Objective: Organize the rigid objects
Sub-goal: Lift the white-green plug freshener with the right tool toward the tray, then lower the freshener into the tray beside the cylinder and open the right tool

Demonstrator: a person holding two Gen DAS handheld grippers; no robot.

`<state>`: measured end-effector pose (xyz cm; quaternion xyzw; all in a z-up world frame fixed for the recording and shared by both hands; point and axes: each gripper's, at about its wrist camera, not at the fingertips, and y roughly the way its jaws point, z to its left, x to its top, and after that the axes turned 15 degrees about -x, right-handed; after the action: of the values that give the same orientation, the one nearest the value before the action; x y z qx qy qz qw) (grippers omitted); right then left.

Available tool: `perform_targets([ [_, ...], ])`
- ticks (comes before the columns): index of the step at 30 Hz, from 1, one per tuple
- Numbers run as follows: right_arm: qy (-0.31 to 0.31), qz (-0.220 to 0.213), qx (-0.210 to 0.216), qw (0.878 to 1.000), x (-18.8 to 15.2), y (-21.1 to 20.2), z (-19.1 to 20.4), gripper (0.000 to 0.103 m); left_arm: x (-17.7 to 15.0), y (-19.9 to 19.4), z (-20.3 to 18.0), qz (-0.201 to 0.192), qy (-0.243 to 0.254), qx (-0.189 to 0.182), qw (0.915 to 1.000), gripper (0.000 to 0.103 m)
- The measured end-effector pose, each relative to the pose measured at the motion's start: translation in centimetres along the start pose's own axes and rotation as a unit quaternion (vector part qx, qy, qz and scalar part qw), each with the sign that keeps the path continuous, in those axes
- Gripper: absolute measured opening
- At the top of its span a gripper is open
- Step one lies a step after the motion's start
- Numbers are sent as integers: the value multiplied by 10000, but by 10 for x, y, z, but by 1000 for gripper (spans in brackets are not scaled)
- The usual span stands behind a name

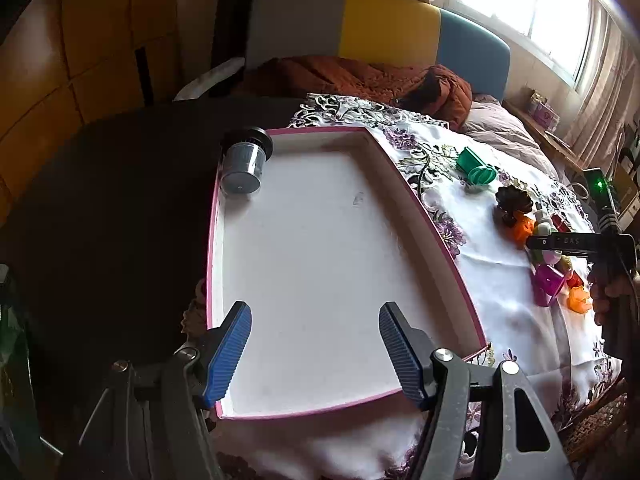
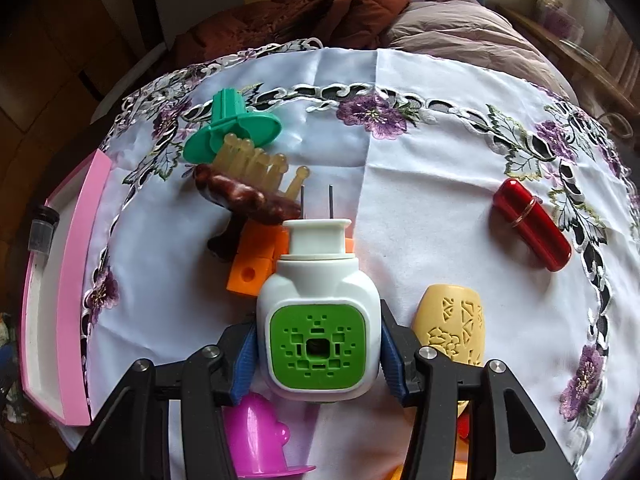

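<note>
Left tool [image 1: 316, 344]: jaws wide, nothing between them, hanging over the near end of the pink-rimmed tray [image 1: 436, 232]. Tray floor is nearly all bare white; the only item in it is a grey ribbed cylinder [image 1: 245, 162], lying tipped in the far-left corner against the rim. The tray's left rim sits at the edge of the dark table [image 1: 112, 208]; its right rim lies on the embroidered cloth [image 2: 420, 168].

Between the tray and the cluster there is a clear strip of cloth. Cluster, from left: green flanged piece [image 2: 232, 128], touching a brown brush with amber bristles [image 2: 244, 194], which overlaps an orange block [image 2: 252, 264].

Right tool [image 2: 318, 344]: narrowed onto the white plug-in device with green face [image 2: 318, 320], blue pads against both its sides, prongs pointing away from the camera. A magenta cup [image 2: 260, 440] lies under the left finger, and a cream perforated shell [image 2: 452, 328] sits just beside the right finger. Tight on both sides.

Further right, a red capsule-shaped case [image 2: 532, 224] lies tilted, well apart from everything. Open cloth surrounds it out to the floral border.
</note>
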<state>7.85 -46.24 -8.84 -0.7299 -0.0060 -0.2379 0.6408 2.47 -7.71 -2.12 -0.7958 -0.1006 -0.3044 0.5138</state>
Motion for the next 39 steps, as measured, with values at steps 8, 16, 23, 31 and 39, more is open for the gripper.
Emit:
perform_targets([
  [8,70,-104,-238,9996,-1,-1,-3,53,-4,-5,7,-57,-119,-4,9999,67],
  [16,525,-377,-397,9971,0,-21,-18,53,-8,-10,18,-117,-238,17,9996,67],
  [23,689,-1027,-399,9915,10,-66,-12,53,-9,-11,26,-159,-354,-27,9992,67],
  [31,-29,-1309,249,9911,17,-106,61,53,-9,-13,30,-184,-404,-48,9990,67],
  [39,-911,-1117,995,9845,9,-111,165,53,-12,-17,43,-215,-527,49,9984,67],
])
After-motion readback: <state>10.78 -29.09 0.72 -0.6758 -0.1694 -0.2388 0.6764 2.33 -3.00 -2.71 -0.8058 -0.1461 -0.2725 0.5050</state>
